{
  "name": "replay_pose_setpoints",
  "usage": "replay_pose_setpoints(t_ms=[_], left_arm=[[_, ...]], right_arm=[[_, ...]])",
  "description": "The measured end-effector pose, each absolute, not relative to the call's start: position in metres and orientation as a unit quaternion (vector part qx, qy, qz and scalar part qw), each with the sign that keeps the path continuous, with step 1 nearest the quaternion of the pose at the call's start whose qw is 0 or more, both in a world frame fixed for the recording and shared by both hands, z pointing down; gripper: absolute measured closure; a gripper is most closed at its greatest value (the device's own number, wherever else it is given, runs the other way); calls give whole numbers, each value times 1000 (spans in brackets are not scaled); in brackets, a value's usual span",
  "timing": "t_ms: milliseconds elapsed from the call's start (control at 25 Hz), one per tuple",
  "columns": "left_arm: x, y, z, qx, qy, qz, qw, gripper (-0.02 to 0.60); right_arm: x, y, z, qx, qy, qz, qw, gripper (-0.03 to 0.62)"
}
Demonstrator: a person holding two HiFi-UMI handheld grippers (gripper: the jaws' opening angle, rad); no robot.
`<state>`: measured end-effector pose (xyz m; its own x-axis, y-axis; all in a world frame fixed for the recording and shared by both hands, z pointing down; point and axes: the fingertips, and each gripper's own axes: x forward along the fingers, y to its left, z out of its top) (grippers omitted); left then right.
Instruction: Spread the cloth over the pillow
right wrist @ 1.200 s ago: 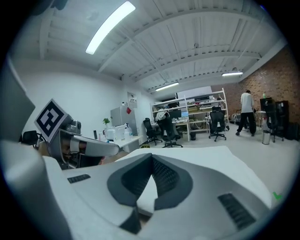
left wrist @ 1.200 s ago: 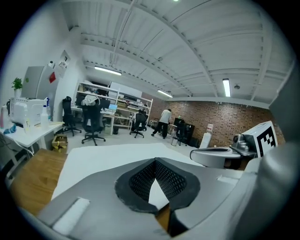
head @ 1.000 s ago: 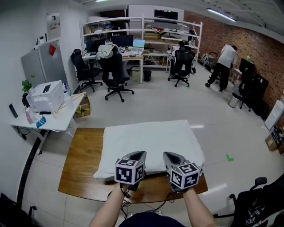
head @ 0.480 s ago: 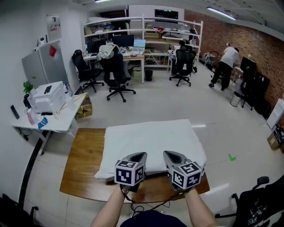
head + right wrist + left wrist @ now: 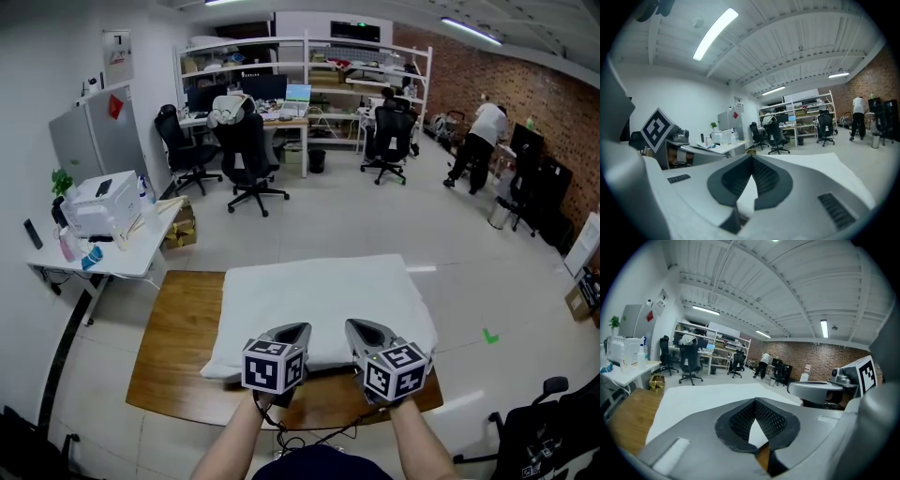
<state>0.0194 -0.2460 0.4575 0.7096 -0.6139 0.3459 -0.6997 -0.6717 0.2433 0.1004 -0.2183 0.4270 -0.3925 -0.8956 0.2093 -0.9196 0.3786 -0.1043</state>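
1. Found almost nothing changed from a second before: left gripper (image 5: 296, 328) and right gripper (image 5: 355, 326) parked in the same spot, side by side, above the near edge of the white mass (image 5: 319, 291) on the wooden table (image 5: 178, 328).
2. Noted only a slight drift of the head view and a few steps by the person (image 5: 480, 141) near the far brick wall.
3. Read both sets of jaws as closed, tips together, with nothing pinched; saw only white fabric through the small gap behind the tips.
4. Judged that stillness a pause rather than progress: no pull, no lift, no grip on any fabric.
5. Could not separate cloth from pillow within that one white, fairly flat mass across the middle of the table: possibly covered already, possibly bare.
6. Lost the near edge of the white mass behind the grippers and their marker cubes in the head view, and most of the tabletop behind the gripper bodies in both gripper views.
7. Could not tell light contact with the fabric from hovering just above it.
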Motion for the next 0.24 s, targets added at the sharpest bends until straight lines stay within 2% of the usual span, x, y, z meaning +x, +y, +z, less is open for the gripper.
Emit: replay_pose_setpoints(t_ms=[240], left_arm=[[17,-245,458,906,-363,118,184,572]], right_arm=[[97,-218,428,545,-829,104,62,586]])
